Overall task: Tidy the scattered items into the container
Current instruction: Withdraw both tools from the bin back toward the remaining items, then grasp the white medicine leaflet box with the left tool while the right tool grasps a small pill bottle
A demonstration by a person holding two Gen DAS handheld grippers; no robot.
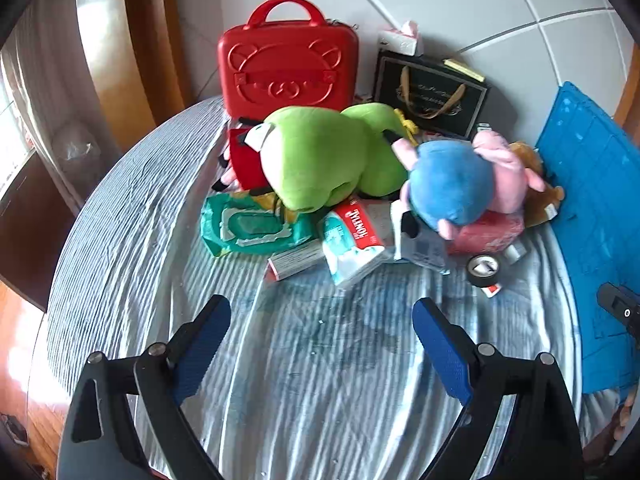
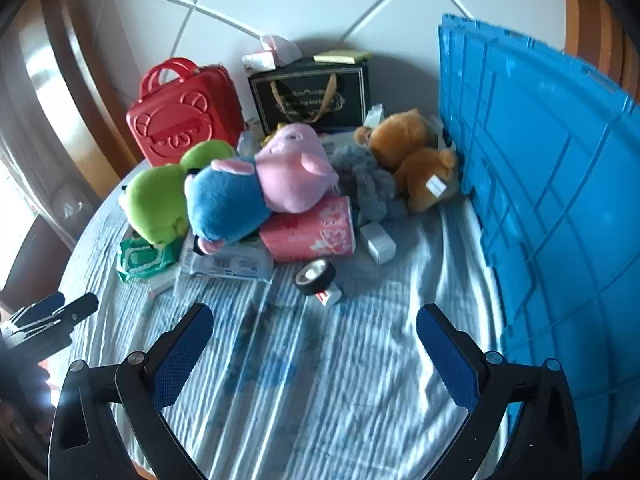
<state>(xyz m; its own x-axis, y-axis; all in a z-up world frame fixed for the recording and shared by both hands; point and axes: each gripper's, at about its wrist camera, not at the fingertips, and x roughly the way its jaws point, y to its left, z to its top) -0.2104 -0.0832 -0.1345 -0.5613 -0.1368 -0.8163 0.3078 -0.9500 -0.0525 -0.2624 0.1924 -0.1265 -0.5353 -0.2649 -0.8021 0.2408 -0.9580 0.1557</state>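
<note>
Both grippers, left (image 1: pixel 322 320) & right (image 2: pixel 314 328), jaws apart, empty, aimed down at the soft-toy and packet pile (image 2: pixel 256 200) on the striped sheet; big blue plastic crate (image 2: pixel 540 200) just right, w/in easy reach for drops.

Piled mid-frame on the bed (image 2: pixel 320 360): plush toys (image 2: pixel 256 184) over tissue packs (image 2: pixel 308 232). Behind, against the wall, suitcase (image 2: pixel 184 112) left of gift bag (image 2: pixel 308 96). Crate (image 2: pixel 540 180) standing at right edge.
</note>
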